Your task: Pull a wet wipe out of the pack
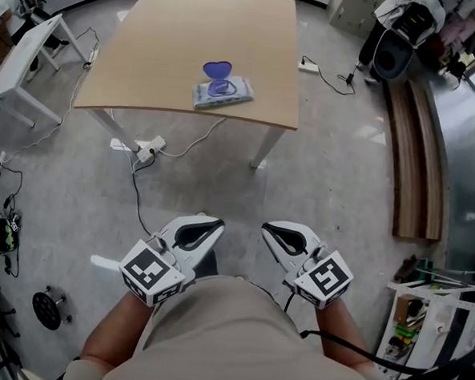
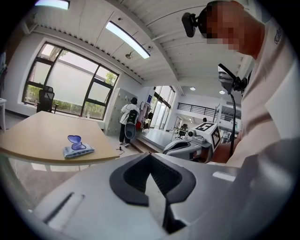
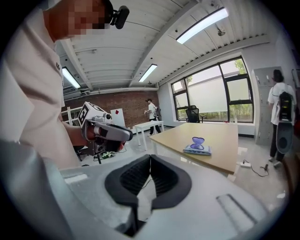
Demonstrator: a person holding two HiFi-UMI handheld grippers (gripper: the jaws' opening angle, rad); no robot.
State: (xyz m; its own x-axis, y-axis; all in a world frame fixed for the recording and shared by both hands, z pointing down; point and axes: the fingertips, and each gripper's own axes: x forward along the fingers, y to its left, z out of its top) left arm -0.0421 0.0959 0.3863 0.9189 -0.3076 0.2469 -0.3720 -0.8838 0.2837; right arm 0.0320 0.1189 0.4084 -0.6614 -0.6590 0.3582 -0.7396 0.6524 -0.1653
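Well short of the table [image 1: 166, 52], left gripper [image 1: 219, 222] and right gripper [image 1: 266, 226] — jaws pressed together; print on pack [image 1: 222, 92] unreadable.

No readable text or labels

Print on the wet wipe pack [image 1: 222, 92] illegibly small, opening below its raised purple lid [image 1: 218, 68] indistinct.

Wooden surface [image 1: 190, 54] on white legs, standing on grey floor [image 1: 326, 191]. White power strip [image 1: 142, 148] with cables lies under it. Small white table [image 1: 25, 60] at left. Long wooden planks [image 1: 420, 156] on the floor at right. Person with backpack [image 2: 127, 123] stands beyond the surface.
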